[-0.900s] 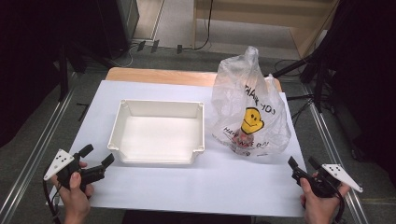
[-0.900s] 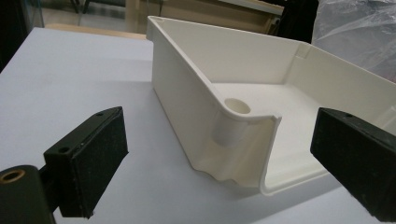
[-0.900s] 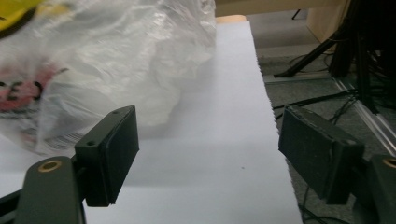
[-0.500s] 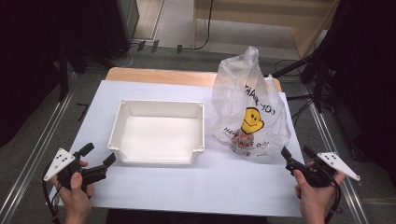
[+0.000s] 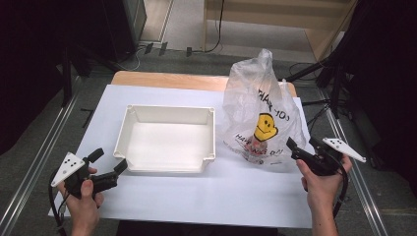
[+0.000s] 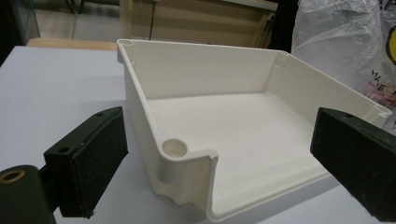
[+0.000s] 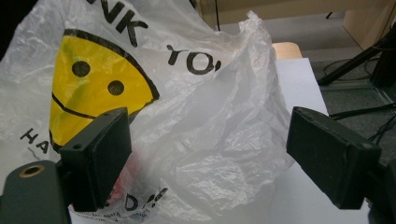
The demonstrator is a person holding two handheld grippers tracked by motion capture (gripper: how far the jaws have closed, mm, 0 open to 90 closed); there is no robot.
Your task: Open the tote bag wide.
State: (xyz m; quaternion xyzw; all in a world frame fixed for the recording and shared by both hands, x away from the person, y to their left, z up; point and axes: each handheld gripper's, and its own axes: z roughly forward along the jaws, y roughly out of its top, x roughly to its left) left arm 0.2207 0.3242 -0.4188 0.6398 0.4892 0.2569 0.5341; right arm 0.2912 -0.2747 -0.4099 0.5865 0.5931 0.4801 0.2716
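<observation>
White paper covers the wooden table (image 5: 162, 78), and beyond its far edge the grey floor runs off with cables toward dark stands and a pale wooden cabinet. On the sheet sits a shallow white plastic tray (image 5: 167, 140), empty, with its notched front wall toward the person, and just to its right stands a crumpled clear plastic bag printed with a yellow smiley face (image 5: 260, 125), something reddish dimly showing through near its bottom. Since a moment ago the right gripper (image 5: 301, 146) has come up from the table's near right corner and now points at the bag's lower right side, close to the plastic but not touching it as far as I can see; in the right gripper view the bag (image 7: 187, 112) bulges between the spread black jaws, which stand wide with nothing pinched. The left gripper (image 5: 109, 164) has hardly shifted: it waits off the tray's near left corner, jaws equally wide and holding nothing, the tray's corner (image 6: 187, 158) framed between them in its own view. I would judge the work to be just starting, with the right hand closing in to take hold of the bag.
</observation>
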